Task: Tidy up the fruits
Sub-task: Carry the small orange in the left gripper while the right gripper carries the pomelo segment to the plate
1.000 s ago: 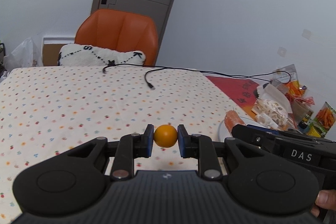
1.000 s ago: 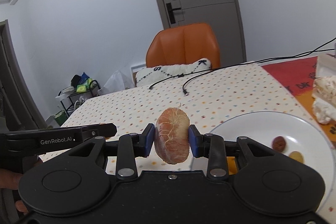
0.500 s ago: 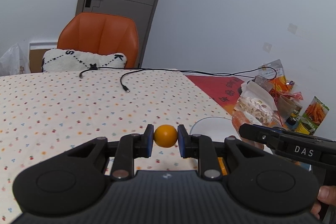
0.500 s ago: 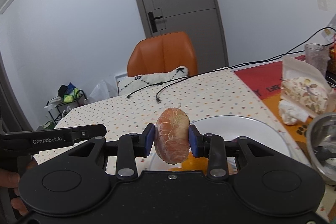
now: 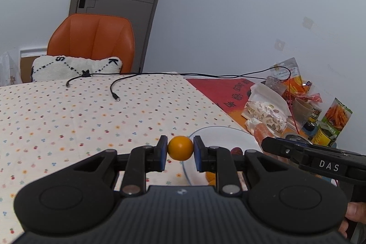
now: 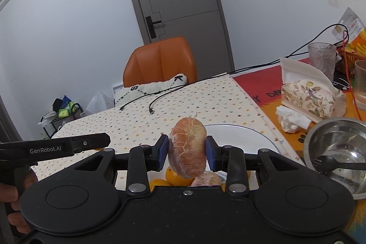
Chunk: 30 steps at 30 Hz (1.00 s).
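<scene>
Orange kumquat (image 5: 180, 148) and peeled citrus (image 6: 187, 150) are sitting clamped in your left gripper (image 5: 180, 149) and right gripper (image 6: 187, 151); you're lowering gently onto the white plate (image 6: 240, 133), squeezing neither.

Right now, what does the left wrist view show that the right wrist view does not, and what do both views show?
Only the left wrist view shows the small orange fruit clamped in the left gripper, and the carrot-picture packet. Only the right wrist view shows the peeled citrus clamped in the right gripper, the steel bowl with a black fork, and the glass. Both show the white plate, the orange chair and the black cable.
</scene>
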{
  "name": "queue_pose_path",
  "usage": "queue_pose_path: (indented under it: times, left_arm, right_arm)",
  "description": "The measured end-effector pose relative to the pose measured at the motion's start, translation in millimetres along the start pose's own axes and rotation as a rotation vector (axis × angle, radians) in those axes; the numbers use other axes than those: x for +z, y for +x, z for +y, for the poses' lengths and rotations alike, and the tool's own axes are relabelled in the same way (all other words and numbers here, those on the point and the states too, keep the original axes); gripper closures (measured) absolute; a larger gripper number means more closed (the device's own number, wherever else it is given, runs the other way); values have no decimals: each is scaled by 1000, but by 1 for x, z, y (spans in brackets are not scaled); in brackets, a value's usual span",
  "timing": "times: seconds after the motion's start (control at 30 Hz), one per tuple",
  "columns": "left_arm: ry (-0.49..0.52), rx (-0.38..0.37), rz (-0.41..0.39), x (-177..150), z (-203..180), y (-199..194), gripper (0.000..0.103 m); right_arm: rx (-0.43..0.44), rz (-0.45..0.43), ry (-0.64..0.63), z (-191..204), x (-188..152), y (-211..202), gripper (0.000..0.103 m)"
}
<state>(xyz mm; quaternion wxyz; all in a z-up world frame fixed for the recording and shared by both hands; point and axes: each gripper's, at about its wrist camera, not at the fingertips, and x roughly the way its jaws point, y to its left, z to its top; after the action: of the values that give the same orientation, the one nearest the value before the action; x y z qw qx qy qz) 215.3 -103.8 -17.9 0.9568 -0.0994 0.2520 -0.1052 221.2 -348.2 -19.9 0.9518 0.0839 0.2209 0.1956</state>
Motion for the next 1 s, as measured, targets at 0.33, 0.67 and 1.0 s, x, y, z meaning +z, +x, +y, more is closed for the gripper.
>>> queue_pose_path:
  times: [0.33, 0.67, 1.0]
  left_arm:
    - [9, -15, 39, -2, -12, 26, 81]
    - [11, -50, 86, -10, -20, 48, 81]
    - [-15, -43, 91, -10, -16, 57, 77]
  right_arm:
    - [-25, 9, 35, -20, -2, 8, 70]
    - [-24, 40, 56, -27, -10, 23, 70]
    - [-6, 55, 65, -27, -10, 39, 70]
